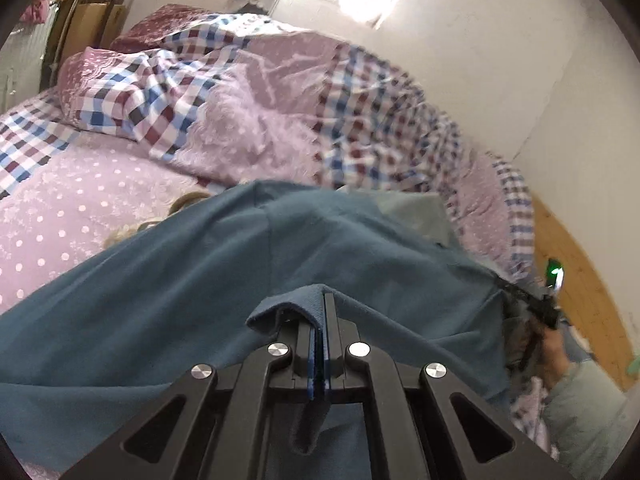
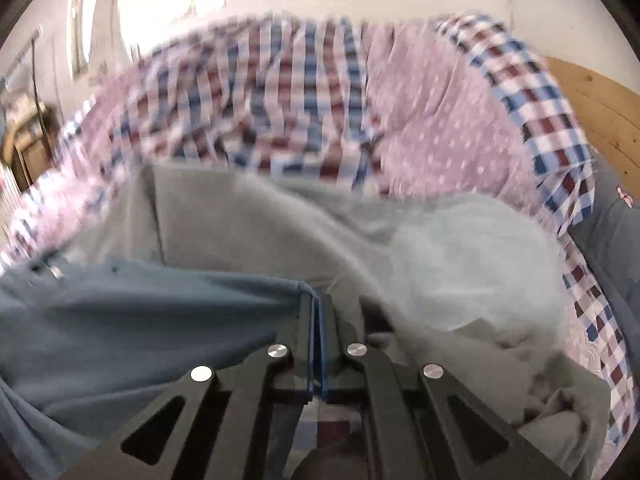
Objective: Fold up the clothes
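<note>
My left tool (image 1: 319,300) and right tool (image 2: 319,304) each grasp an edge of the teal garment (image 1: 200,280) over the bed (image 1: 80,200).

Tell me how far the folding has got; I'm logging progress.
Done: nothing looks folded yet. In hand: the left gripper and right gripper each pinch an edge of the teal garment. Left: folding it, plus the grey clothes heaped on the bed.
</note>
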Tool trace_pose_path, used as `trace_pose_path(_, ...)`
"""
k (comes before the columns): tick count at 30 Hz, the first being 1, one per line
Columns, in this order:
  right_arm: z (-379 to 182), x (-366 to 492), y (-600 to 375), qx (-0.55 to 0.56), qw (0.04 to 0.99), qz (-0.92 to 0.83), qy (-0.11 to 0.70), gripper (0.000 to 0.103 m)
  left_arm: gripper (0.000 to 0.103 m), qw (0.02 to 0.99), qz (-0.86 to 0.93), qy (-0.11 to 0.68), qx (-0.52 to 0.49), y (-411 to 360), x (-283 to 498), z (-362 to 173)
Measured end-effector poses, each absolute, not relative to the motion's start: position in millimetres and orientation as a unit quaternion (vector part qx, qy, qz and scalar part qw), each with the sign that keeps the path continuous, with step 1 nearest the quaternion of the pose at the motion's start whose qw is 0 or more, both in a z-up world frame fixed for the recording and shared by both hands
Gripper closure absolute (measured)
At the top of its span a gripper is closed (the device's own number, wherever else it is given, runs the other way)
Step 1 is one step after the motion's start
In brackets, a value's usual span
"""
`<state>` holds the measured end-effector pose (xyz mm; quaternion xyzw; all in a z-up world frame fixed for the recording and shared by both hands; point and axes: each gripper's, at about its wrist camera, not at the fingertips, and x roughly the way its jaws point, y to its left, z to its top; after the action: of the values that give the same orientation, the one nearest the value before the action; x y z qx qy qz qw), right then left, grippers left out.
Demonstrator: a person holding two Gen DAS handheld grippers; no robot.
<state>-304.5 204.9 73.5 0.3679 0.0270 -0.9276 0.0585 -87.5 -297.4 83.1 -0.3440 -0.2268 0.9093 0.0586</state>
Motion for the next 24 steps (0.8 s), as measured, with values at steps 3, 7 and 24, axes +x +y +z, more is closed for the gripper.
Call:
trace_pose_path(3,53.2,-313.7,189.8,0.388,0.032,-0.917,0.083,0.102,0.102,0.044,0.902,-0.209,-0.375,-293.8,-100.3,69.4)
trace_pose_path(7,44.1,-314.9,181.9,0.397,0.008,-0.909,0.126,0.089,0.102,0.049,0.892,-0.202,-0.401,-289.0,-98.2,55.6)
trace_pose_path(24,58.6,-213.1,102.5,0.385,0.272,-0.866,0.168,0.059,0.059,0.100,0.867,-0.300,-0.385,-307.9,-110.7,70.5)
